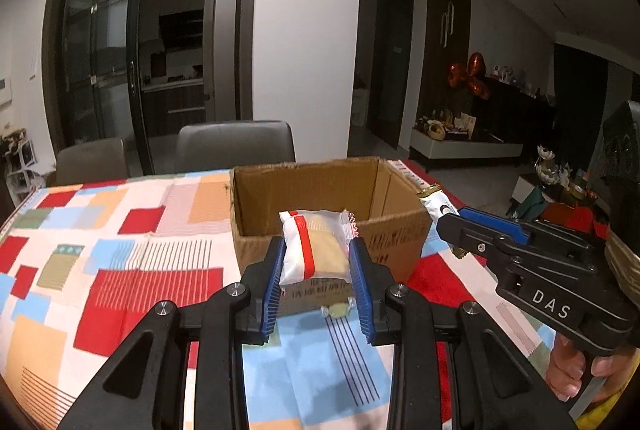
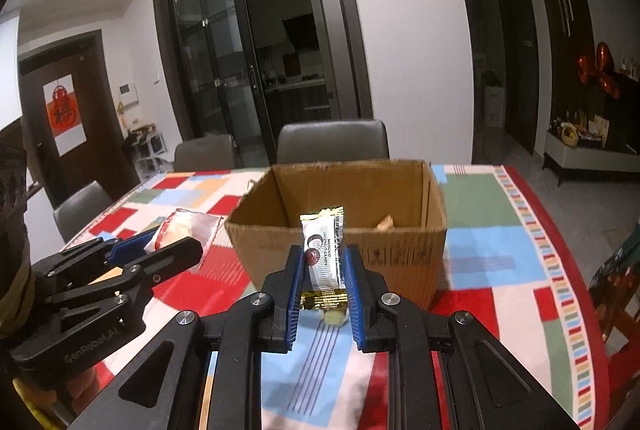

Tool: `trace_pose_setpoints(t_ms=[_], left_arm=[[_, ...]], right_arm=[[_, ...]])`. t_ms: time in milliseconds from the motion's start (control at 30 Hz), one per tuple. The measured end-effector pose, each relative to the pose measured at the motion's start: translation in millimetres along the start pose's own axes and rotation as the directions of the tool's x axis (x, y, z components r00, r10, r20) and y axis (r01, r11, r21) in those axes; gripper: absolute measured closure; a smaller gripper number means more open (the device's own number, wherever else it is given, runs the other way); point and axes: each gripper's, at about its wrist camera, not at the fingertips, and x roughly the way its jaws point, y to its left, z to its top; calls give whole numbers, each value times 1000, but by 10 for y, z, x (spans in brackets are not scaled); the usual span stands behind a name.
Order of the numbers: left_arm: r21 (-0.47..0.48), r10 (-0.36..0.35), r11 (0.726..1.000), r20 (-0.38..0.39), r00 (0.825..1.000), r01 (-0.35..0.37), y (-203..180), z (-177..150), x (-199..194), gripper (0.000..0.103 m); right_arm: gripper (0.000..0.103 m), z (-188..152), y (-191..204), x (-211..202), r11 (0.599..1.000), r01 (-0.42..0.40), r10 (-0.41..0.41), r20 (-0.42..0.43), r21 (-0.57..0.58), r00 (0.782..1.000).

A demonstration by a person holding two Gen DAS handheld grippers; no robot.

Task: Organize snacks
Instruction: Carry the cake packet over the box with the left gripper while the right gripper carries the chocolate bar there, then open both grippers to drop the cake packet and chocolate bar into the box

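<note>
An open cardboard box (image 1: 400, 234) (image 2: 404, 250) stands on the patterned tablecloth. My left gripper (image 1: 318, 254) is shut on a white pastry packet with a red stripe (image 1: 314, 248), held in front of the box's near wall; the packet also shows in the right wrist view (image 2: 182, 230). My right gripper (image 2: 323, 262) is shut on a white and gold candy bar (image 2: 324, 254), upright before the box; the bar shows in the left wrist view (image 1: 436, 206) too. A small wrapped candy (image 1: 338, 309) (image 2: 334, 317) lies on the cloth below. One snack (image 2: 385, 223) lies inside the box.
Grey chairs (image 2: 332, 142) stand at the table's far side, another chair (image 2: 80, 208) at the left. The table's red-bordered edge (image 2: 560, 230) runs on the right. A low cabinet with ornaments (image 1: 464, 142) stands beyond.
</note>
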Motion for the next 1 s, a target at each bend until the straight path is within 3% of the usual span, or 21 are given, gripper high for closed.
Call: trace_pose_setpoints(t_ms=[500, 867, 967, 1000], left_arm=[[40, 11, 999, 25, 1000, -12, -12, 377, 288, 71], [26, 9, 1000, -26, 1000, -8, 113, 498, 713, 71], [42, 8, 999, -48, 999, -6, 113, 535, 826, 67], [50, 23, 999, -52, 998, -20, 109, 545, 858, 61]], right_arm=[[82, 376, -127, 149, 1000, 19, -19, 44, -21, 999], [81, 558, -206, 520, 998, 35, -35, 11, -45, 999], [81, 576, -224, 621, 998, 42, -43, -5, -46, 999], [81, 581, -237, 641, 998, 45, -46, -8, -46, 999]])
